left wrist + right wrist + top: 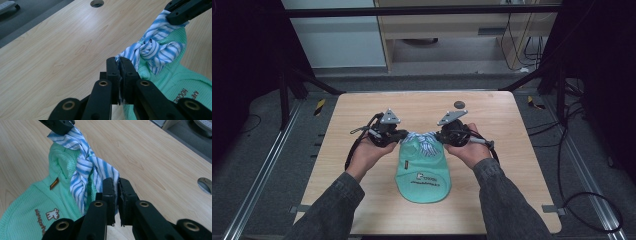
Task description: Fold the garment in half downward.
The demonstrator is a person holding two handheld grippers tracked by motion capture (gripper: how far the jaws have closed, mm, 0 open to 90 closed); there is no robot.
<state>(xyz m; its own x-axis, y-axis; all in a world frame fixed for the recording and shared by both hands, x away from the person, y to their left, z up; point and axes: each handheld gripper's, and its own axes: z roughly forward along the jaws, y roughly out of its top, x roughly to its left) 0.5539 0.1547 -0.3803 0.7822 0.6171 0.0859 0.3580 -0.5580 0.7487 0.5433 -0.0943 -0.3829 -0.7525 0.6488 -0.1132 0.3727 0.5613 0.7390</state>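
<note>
A mint-green bib (424,176) with a waffle-textured weave is seen on the light wood-grain table (362,115); dark brown lettering and a small white figure are printed on it. Its ties (155,48) are patterned in blue and white stripes. The left gripper (119,65) and the right gripper (116,185) are coloured black, with brass-toned rivets.

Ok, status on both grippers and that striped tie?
Left gripper shut on striped tie. Right gripper shut on its other end. Knot formed above green garment. Nothing obstructing.
</note>
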